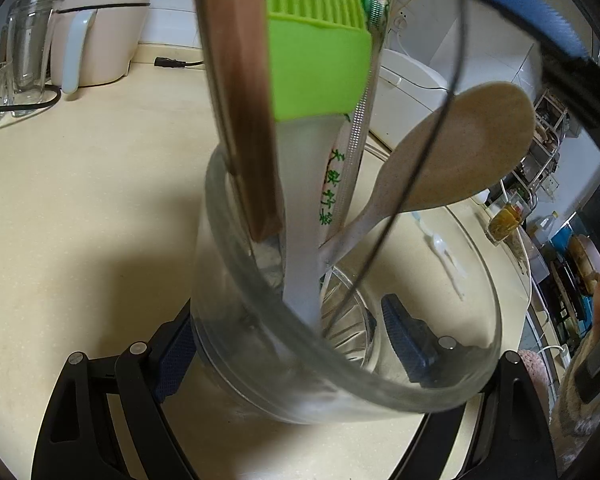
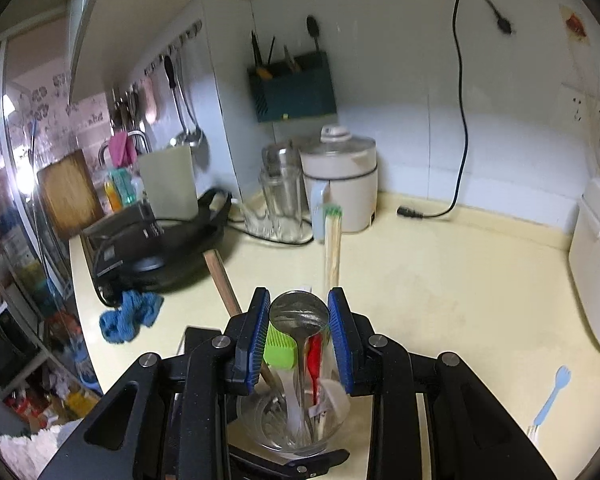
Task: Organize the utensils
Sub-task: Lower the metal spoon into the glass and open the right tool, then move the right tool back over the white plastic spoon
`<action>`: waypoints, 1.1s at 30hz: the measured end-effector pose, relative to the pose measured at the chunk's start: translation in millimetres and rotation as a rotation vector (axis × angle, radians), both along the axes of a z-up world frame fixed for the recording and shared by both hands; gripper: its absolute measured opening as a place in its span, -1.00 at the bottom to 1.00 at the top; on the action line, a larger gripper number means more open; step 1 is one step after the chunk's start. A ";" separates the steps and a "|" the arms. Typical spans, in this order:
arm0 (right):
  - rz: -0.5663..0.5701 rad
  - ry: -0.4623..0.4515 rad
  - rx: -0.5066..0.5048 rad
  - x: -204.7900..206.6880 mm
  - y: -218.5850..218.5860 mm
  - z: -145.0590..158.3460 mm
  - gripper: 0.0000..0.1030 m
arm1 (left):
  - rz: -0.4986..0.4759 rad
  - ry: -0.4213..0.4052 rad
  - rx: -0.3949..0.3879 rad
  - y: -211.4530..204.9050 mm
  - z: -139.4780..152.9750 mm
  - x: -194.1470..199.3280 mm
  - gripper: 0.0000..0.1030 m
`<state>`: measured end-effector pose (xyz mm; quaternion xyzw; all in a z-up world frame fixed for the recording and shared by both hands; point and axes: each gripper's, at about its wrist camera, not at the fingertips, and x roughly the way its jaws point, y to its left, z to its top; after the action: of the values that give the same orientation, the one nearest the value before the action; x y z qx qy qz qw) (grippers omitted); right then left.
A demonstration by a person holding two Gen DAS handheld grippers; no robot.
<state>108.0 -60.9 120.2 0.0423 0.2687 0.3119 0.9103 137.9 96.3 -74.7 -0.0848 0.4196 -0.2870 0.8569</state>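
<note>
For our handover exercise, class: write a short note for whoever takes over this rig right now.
Left gripper: jaws shut on the glass jar, which stands on the counter.
Right gripper: jaws shut on the metal spoon by its bowl, handle down in the jar.
Done: green brush, wooden spatula, beige spoon and chopstick packet are in the jar.
Left: release the spoon, then probably fetch the blue fork from the counter.

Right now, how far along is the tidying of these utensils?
Well along. The glass jar, clamped by the left claw, already holds a green brush, wooden stick, chopstick packet and beige spoon. In hand: the right claw grips a metal spoon above the jar. Left: a blue fork lies on the counter.
</note>
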 end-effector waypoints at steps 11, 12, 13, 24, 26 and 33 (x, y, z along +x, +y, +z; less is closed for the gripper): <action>-0.025 0.004 0.045 2.7 -11.6 2.0 -0.18 | 0.000 0.000 0.000 0.2 -0.2 0.0 0.72; -0.033 -0.002 0.061 1.8 -16.6 4.7 -0.16 | 0.000 0.001 0.000 0.4 -0.2 0.0 0.72; -0.042 -0.010 0.079 0.5 -23.2 8.2 -0.14 | 0.000 0.001 0.000 0.3 -0.2 0.0 0.72; -0.263 0.045 0.136 -38.7 -146.1 -33.7 -0.13 | 0.010 0.000 0.001 -1.5 1.1 -2.0 0.72; -0.347 0.125 0.164 -40.1 -176.5 -65.0 -0.13 | 0.014 -0.002 0.006 -2.9 1.8 -3.1 0.72; -0.499 0.255 0.314 -50.3 -246.8 -129.5 -0.13 | 0.029 0.007 0.098 -23.0 -0.5 -7.5 0.71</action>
<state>57.7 -307.8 -9.4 0.2855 0.3106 0.1091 0.9001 130.5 73.3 -75.2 -0.0497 0.4350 -0.2532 0.8627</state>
